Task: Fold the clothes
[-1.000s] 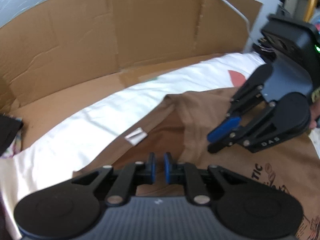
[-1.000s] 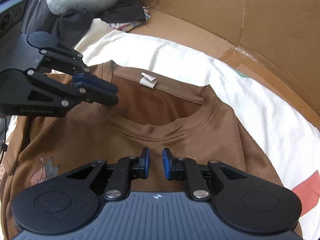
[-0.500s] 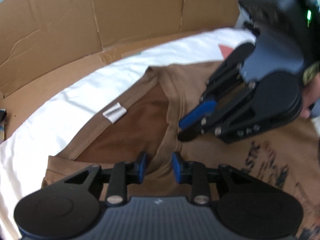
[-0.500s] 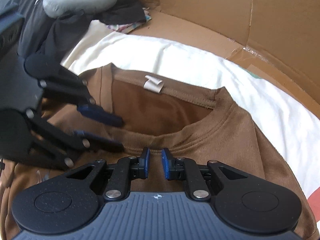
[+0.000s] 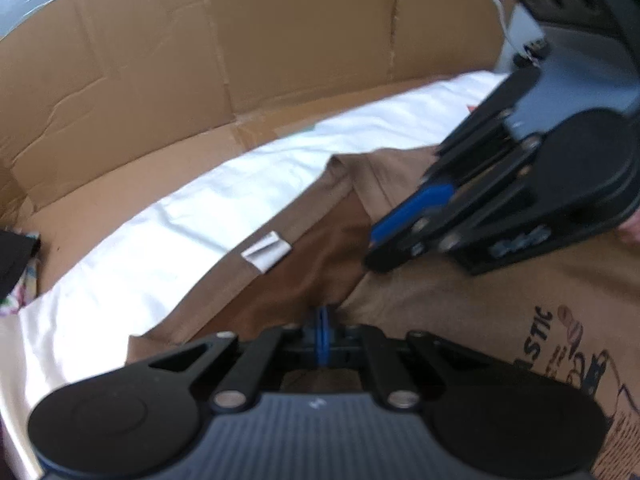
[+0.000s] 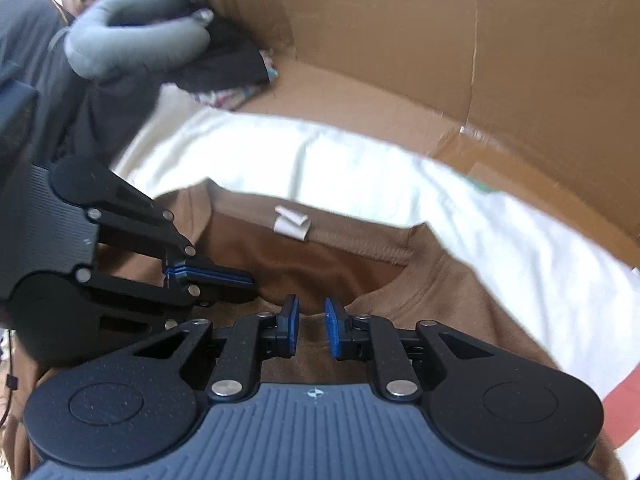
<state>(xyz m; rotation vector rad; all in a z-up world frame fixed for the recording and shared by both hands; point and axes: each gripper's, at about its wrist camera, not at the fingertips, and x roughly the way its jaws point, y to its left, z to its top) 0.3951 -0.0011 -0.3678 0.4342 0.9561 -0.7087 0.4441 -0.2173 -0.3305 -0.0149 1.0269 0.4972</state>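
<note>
1. Brown T-shirt [image 6: 448, 300] lying face up on a white sheet [image 6: 360, 164], its neckline toward the cardboard wall [image 6: 400, 40]; a white label [image 6: 291, 222] sits inside the back collar
2. Left gripper [image 5: 323, 330], blue pads pressed together on the front collar edge of the shirt (fabric pinched between them)
3. Right gripper [image 6: 312, 326], fingers parted with a clear gap, poised just above the front collar beside the left gripper; nothing between its pads
4. Printed graphic [image 5: 568, 344] on the shirt's chest, partly visible in the left wrist view
5. Dark clothes [image 6: 224, 68] piled at the far corner of the sheet, well apart from the shirt
</note>
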